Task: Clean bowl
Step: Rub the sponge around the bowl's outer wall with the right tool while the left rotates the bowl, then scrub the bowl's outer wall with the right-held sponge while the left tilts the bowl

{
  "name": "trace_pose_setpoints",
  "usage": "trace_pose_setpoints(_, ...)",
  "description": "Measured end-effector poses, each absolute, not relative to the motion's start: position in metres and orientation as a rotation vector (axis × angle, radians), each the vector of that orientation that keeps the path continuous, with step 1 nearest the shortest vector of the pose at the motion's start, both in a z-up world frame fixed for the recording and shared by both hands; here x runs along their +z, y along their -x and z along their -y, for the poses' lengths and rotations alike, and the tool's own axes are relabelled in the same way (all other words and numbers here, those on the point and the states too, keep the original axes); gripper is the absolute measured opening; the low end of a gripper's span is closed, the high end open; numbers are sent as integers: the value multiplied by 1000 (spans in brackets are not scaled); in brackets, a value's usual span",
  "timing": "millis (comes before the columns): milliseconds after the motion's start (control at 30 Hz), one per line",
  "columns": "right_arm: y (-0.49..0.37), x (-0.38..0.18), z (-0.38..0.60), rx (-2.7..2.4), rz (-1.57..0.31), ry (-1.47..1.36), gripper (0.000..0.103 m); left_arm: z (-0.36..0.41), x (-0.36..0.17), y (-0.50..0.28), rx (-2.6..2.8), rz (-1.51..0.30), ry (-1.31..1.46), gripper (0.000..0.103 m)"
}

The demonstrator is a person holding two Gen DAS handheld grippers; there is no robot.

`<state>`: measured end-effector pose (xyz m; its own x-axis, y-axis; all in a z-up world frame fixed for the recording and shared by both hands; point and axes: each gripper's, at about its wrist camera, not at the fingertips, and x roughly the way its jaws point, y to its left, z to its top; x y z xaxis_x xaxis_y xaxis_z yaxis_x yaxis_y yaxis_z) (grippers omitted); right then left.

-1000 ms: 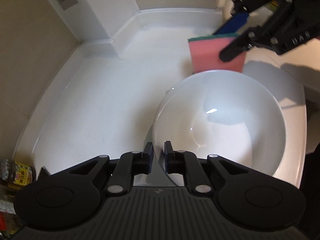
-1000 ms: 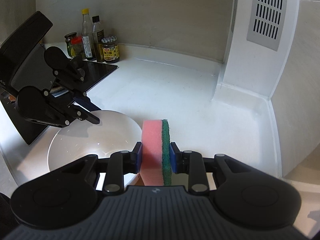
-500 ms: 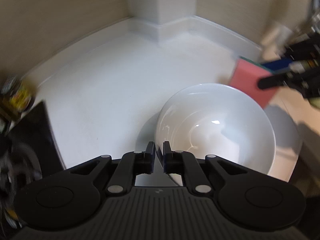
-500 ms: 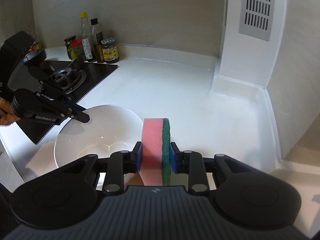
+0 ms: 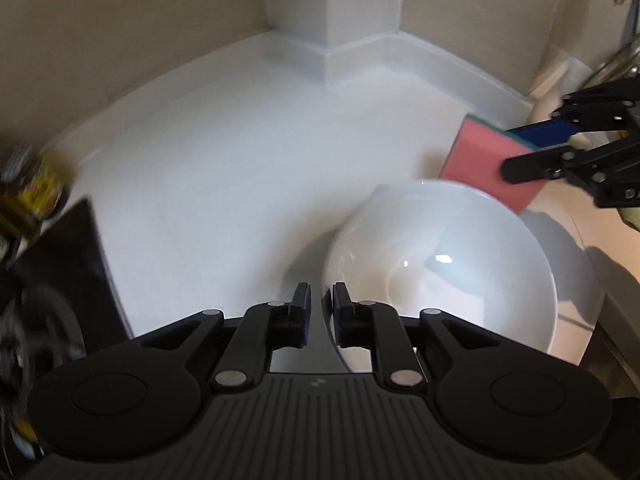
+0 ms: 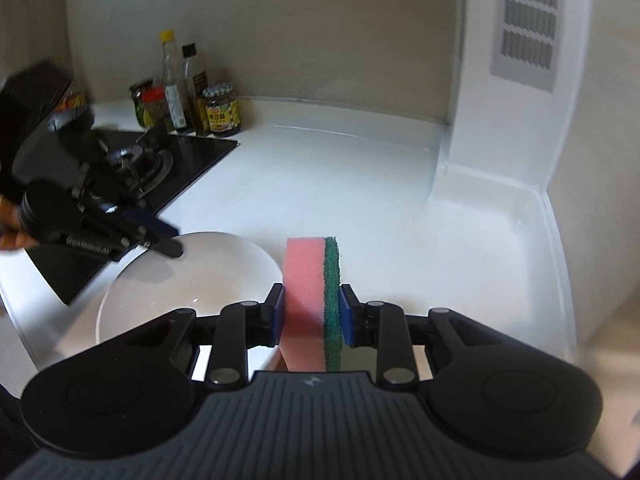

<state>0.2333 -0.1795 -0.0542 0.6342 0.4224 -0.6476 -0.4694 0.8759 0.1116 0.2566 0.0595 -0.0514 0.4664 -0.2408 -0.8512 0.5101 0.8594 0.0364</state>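
A white bowl [image 5: 440, 272] sits on the white counter [image 5: 224, 184]. My left gripper [image 5: 320, 310] is shut on the bowl's near rim, one finger inside and one outside. The bowl also shows in the right wrist view [image 6: 188, 276], with the left gripper [image 6: 168, 242] on its far-left rim. My right gripper [image 6: 312, 316] is shut on a pink and green sponge [image 6: 312, 300], held upright just right of the bowl. The sponge [image 5: 484, 164] shows beyond the bowl in the left wrist view.
A black gas hob [image 6: 160, 168] lies left of the bowl. Several sauce bottles and jars [image 6: 188, 96] stand in the back corner behind it. A white pillar with a vent [image 6: 520, 80] rises at the right. The counter edge runs close in front of the bowl.
The left gripper has swung round with the bowl's rim in its grip, and the bowl has shifted on the counter. The right gripper still holds the sponge beside the bowl.
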Motion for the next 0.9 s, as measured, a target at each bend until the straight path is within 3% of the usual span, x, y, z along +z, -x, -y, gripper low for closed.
trace_pose_setpoints(67,-227,-53,183,514,-730,66,24,-60,-55,-253,-482,-981,-313,9)
trace_pose_setpoints(400,-250,-51,170,525,-726,143,24,-43,-54,-265,-748,-916,-587,10)
trace_pose_setpoints(900,-238,-50,170,477,-717,116,24,-55,-50,-251,-535,-963,-409,10)
